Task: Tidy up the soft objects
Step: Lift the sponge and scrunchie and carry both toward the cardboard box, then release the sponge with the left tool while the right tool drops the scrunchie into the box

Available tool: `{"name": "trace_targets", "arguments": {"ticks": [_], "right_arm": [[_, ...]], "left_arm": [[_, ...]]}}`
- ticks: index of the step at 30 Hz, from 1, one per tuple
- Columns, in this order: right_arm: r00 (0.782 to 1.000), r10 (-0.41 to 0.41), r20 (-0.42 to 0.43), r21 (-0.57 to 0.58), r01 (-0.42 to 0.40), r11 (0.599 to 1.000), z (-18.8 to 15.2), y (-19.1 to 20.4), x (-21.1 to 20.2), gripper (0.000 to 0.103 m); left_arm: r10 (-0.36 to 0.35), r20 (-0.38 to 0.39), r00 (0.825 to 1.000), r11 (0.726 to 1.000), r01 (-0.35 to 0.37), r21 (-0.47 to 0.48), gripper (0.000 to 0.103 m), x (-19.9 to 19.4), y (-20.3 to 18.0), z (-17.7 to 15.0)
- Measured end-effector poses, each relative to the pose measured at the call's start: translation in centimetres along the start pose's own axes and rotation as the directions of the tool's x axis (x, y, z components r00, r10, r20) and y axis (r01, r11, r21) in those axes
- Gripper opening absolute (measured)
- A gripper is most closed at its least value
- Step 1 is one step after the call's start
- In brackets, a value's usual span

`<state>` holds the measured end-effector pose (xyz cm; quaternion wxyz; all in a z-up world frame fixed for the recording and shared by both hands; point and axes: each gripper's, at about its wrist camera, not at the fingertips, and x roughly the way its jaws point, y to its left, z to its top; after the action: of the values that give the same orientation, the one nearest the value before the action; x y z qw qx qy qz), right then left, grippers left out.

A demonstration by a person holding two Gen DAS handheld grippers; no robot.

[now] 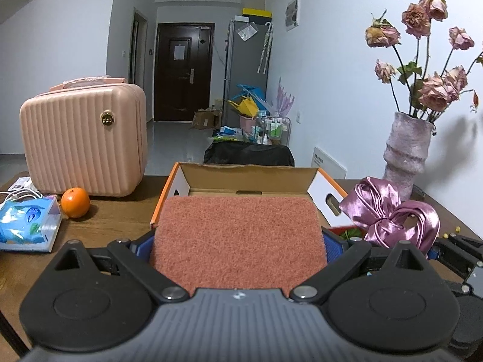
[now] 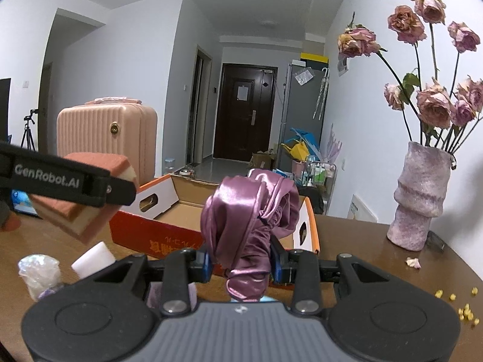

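My left gripper [image 1: 238,241] is shut on a salmon-pink sponge [image 1: 238,235], its blue pads pressing both sides. Just beyond the sponge lies an open cardboard box [image 1: 253,178] with orange edges. My right gripper [image 2: 241,264] is shut on a bunched purple satin cloth [image 2: 247,217], which stands up between the pads in front of the box [image 2: 184,208]. In the right wrist view the sponge [image 2: 90,214] shows at the left, with its pale foam layer, under a black finger [image 2: 114,191] of the left gripper. The cloth [image 1: 389,211] hangs to the right of the box in the left wrist view.
On the wooden table stand a pink ribbed case [image 1: 84,138], an orange [image 1: 75,202] and a blue tissue pack [image 1: 27,223] at the left. A vase of dried roses [image 2: 422,196] stands at the right. A white foam block [image 2: 93,259] and yellow crumbs [image 2: 465,310] lie near the front.
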<state>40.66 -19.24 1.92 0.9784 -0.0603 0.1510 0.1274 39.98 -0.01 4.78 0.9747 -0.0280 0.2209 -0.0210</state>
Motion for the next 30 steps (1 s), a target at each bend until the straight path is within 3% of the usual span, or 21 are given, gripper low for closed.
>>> {"name": "trace_targets", "arguments": {"ticks": [30], "right_arm": [[1.0, -0.012, -0.008, 0.0, 0.012, 1.0, 2.2, -2.4, 9.7, 0.035]], "left_arm": [[0.105, -0.008, 0.994, 0.993, -0.105, -0.051, 0.099, 9.7, 1.5, 3.6]]}}
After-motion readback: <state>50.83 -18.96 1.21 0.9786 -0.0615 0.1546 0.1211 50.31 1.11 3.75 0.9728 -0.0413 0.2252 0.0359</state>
